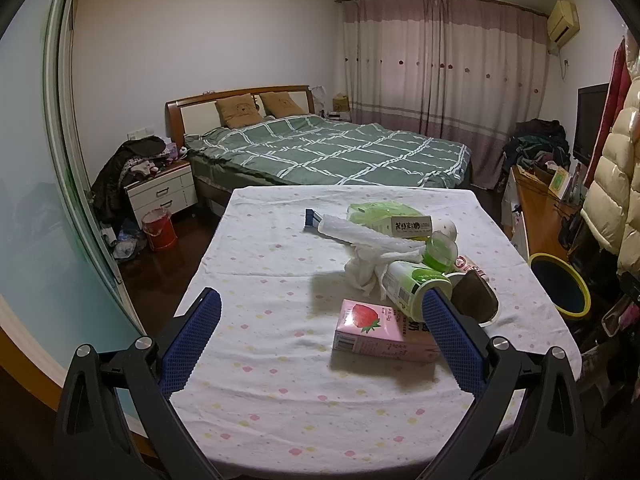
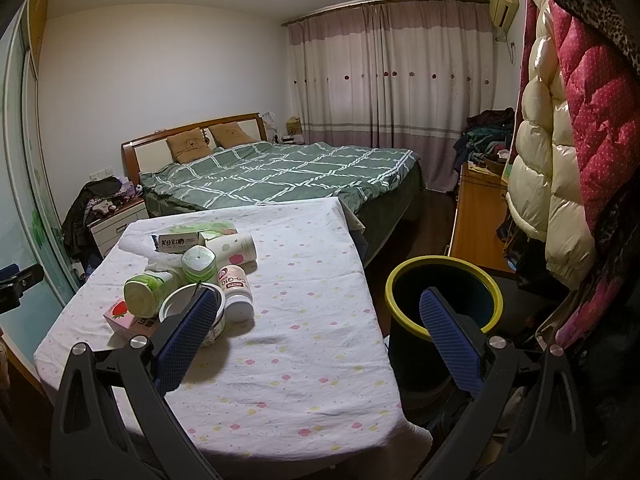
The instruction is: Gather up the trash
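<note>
Both tongs spread wide, nothing held: left gripper (image 1: pixel 320 344) hangs over the near half of the table (image 1: pixel 280 420), right gripper (image 2: pixel 316 340) straddles the table's right edge with its right finger over the bin (image 2: pixel 404 276). Trash is one cluster right of table centre, bin stands on the floor just right of the table, so the carry looks short. Nearest item: pink strawberry carton (image 1: pixel 370 330), lying flat; probably light, stiff card that dents if squeezed hard, so I'd pinch across the narrow sides. Leaning on it, green-and-white bottle (image 1: pixel 412 284) on its side; smooth round plastic, likely to roll or slip, take it mid-body across the diameter. Just right, white tub (image 2: pixel 192 306) with open mouth; rim pinch looks easiest. Beside it white pill bottle (image 2: pixel 236 292), on its side, same rolling risk. Crumpled tissue (image 1: pixel 368 268) is soft and weightless, any pinch works but it drapes over neighbours. Farther: green-lidded jar (image 1: pixel 440 250), white tube (image 2: pixel 234 248), small box (image 1: pixel 408 226) on a green pack (image 1: pixel 376 210), long paper roll (image 1: pixel 360 232). Items touch and overlap, so pulling one may shift others; work outside-in. Tablecloth is loose, can snag. Far behind: bed (image 1: pixel 332 148), curtains (image 1: pixel 440 60), no obstruction.
</note>
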